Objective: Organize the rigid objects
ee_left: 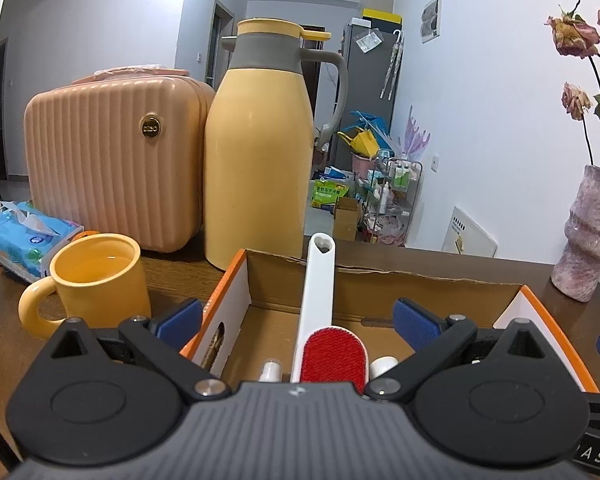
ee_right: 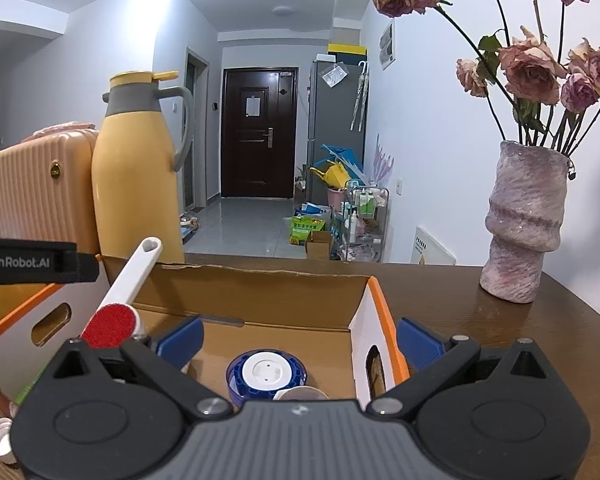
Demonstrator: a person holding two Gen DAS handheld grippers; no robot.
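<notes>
Both grippers spread wide, nothing pinched. Your left gripper (ee_left: 298,320) hangs over the left part of the cardboard box (ee_left: 420,284), blue pads clear on each side: one pad outside the box's orange-edged left wall, the other over the inside. Between them, without touching, the lint brush (ee_left: 320,288) leans against the far wall: white handle up with a heart-shaped hole at the tip, red pad low by the gripper body. Two white caps sit low in the box beside the brush head; what they belong to you cannot tell.

Your right gripper (ee_right: 300,340) hovers over the box's right end, straddling the right wall; a blue-and-white round item (ee_right: 266,372) lies on the box floor between and below its pads, apart from both.

Readable text: "GenRobot.AI" on the black strap (ee_right: 28,262) at the left edge of the right view; "AS" on a black band at the lower right of the left view. Round gold badge on the pink ribbed case (ee_left: 112,152), lettering too small to read.

Yellow thermos jug (ee_left: 260,148) stands just behind the box, yellow mug (ee_left: 100,276) left of it, pink vase (ee_right: 526,220) on the table right of it.
</notes>
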